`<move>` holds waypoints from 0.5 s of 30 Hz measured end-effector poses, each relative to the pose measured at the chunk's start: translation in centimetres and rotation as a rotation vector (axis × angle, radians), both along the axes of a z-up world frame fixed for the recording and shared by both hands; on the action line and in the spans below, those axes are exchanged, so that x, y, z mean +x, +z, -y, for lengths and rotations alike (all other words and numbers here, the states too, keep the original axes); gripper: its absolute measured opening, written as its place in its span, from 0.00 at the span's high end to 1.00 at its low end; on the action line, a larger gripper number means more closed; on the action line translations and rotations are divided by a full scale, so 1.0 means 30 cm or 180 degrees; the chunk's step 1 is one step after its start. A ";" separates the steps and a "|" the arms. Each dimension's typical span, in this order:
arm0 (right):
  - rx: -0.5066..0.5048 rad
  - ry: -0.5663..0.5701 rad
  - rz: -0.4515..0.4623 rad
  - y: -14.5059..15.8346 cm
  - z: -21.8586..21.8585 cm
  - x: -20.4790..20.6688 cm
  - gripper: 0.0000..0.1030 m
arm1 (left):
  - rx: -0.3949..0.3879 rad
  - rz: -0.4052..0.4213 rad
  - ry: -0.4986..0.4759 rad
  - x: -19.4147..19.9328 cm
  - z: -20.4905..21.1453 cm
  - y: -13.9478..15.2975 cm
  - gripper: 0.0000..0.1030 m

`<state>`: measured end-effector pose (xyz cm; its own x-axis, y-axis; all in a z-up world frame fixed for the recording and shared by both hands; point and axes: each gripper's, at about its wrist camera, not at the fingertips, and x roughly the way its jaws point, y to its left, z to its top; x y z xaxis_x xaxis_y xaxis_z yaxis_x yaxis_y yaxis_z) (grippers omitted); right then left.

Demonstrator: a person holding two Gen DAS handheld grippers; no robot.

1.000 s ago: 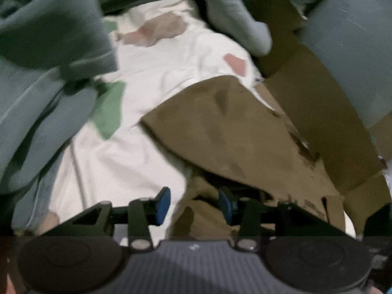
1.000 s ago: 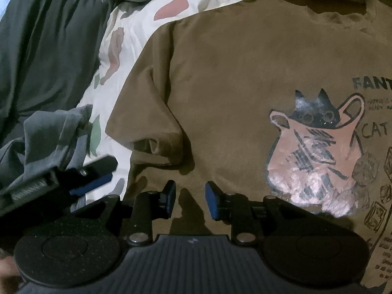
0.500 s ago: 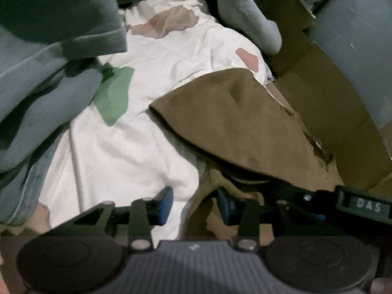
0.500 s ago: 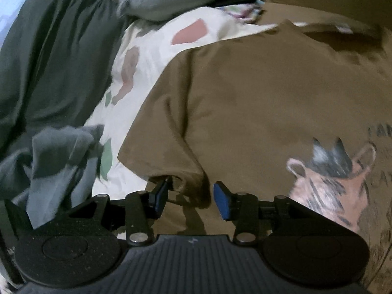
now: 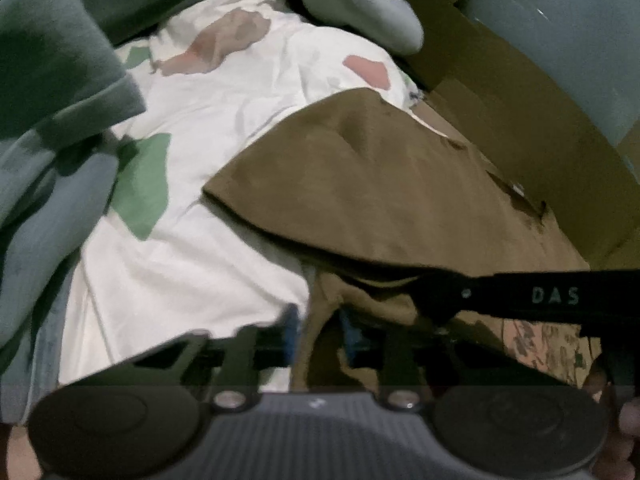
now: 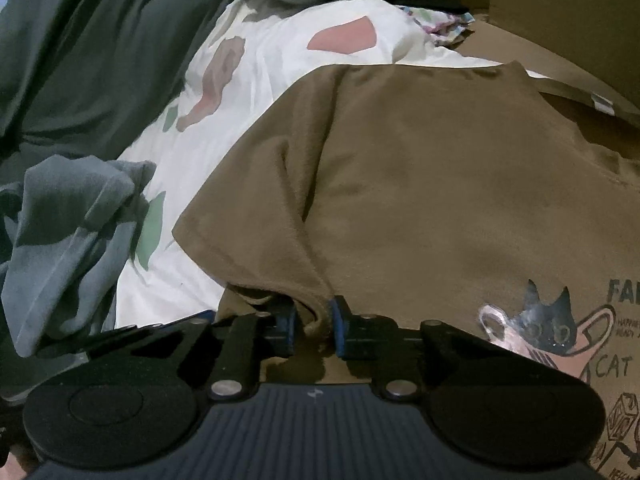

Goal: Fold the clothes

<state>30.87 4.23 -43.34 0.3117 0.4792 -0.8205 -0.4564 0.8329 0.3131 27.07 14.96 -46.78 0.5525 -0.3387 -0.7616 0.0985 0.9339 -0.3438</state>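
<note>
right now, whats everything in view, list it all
brown t-shirt: one, brown with a cat print, spread front-up, its sleeve between both grippers' jaws
patterned sheet: one, white with green and pink patches, under the shirt
grey garments: a heap, count unclear, grey and dark green, left side
cardboard: brown, far right
left gripper: one, black with blue pads, closing on shirt fabric
right gripper: one, black with blue pads, closing on the sleeve edge
</note>
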 end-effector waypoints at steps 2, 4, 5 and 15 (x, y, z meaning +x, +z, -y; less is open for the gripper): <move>0.0029 -0.0044 -0.0016 0.004 0.014 -0.004 0.90 | -0.0008 0.0019 0.0061 -0.005 -0.013 0.000 0.92; 0.0129 -0.0180 -0.0088 0.003 0.045 -0.005 0.92 | -0.0066 0.0027 0.0132 -0.011 -0.035 0.000 0.93; 0.0182 -0.0252 -0.0126 0.003 0.061 -0.005 0.92 | -0.0095 0.0029 0.0165 -0.013 -0.046 0.000 0.93; 0.0338 -0.0522 -0.0318 -0.067 0.103 -0.079 0.94 | -0.0127 -0.0017 0.0181 0.009 -0.076 -0.011 0.93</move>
<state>28.51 1.14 -45.35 0.3123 0.5143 -0.7987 -0.2800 0.8533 0.4399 27.34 17.25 -47.10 0.5675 -0.3370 -0.7512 0.0438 0.9234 -0.3813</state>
